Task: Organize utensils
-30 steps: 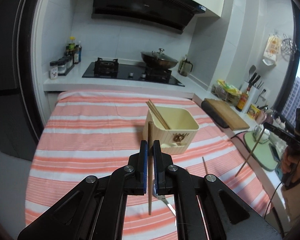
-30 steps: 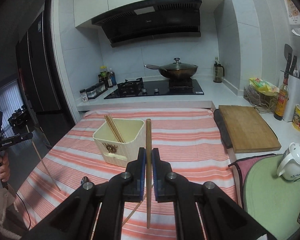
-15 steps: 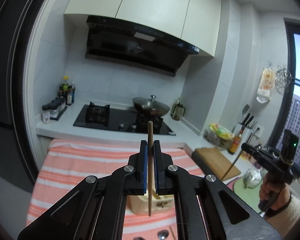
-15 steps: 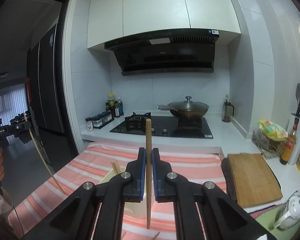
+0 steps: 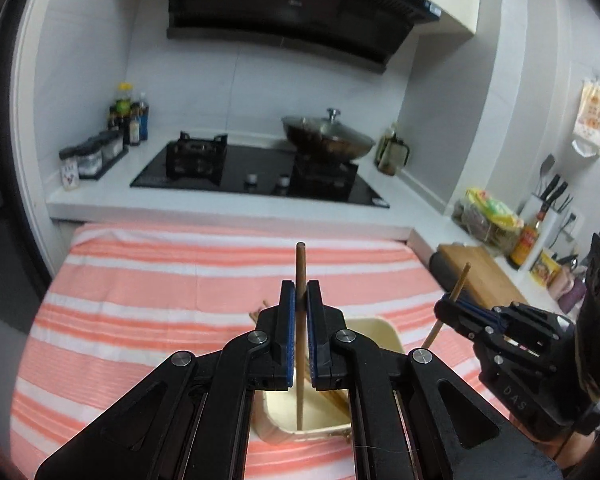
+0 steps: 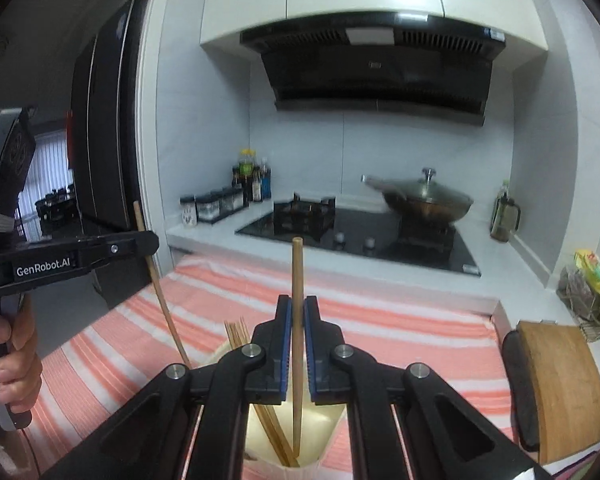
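Our left gripper [image 5: 299, 334] is pinched tight on an upright chopstick [image 5: 300, 344], its lower tip inside the cream holder [image 5: 374, 330] just below the jaws. Our right gripper [image 6: 296, 346] clamps a second chopstick [image 6: 297, 344] above that same holder [image 6: 332, 420]. A second ago both stood short of it. The left gripper's side reads "GenRobot.AI" [image 6: 46, 269].

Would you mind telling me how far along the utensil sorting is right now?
Done: a few wooden chopsticks already lean inside the cream plastic holder.

In hand: the left gripper and right gripper are each shut on one wooden chopstick, both poised over the holder's opening.

Left: releasing both. Whether other utensils remain on the striped cloth isn't visible.
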`<action>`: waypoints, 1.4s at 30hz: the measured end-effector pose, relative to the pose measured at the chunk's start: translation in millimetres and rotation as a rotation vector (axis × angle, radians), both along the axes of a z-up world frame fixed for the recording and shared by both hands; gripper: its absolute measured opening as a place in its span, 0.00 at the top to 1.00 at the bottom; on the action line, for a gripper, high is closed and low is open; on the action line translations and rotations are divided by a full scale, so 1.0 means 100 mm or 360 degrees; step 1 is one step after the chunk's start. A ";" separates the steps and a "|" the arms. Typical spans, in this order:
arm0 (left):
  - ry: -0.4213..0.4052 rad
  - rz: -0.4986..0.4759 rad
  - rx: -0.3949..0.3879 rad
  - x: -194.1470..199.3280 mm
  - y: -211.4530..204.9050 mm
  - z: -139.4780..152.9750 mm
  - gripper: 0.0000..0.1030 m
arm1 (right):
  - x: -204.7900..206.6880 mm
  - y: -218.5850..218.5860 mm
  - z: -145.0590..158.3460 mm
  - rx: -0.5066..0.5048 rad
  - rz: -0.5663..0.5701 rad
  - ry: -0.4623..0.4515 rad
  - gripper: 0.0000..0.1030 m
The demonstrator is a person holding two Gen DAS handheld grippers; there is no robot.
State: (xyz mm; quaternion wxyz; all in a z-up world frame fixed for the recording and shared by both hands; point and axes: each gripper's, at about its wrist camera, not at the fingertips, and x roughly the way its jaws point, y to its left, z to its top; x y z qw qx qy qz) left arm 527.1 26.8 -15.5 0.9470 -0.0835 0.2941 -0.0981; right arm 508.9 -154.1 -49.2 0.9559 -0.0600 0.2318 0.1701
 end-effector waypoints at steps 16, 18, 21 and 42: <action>0.0389 -0.0007 0.0185 -1.30 0.75 -1.08 0.24 | -1.02 -0.87 -0.71 -0.0127 -0.0235 0.0224 0.41; 0.0480 0.0091 0.0133 -1.57 0.90 -1.43 0.24 | -1.35 -1.04 -1.08 -0.0148 -0.0319 0.0320 0.41; 0.0541 0.0192 0.0096 -1.85 0.94 -1.81 0.24 | -1.78 -1.24 -1.62 -0.0100 -0.0442 0.0507 0.41; 0.0522 0.0328 0.0328 -1.91 0.64 -2.21 0.08 | -2.14 -1.21 -2.12 -0.0098 -0.0602 0.0599 0.39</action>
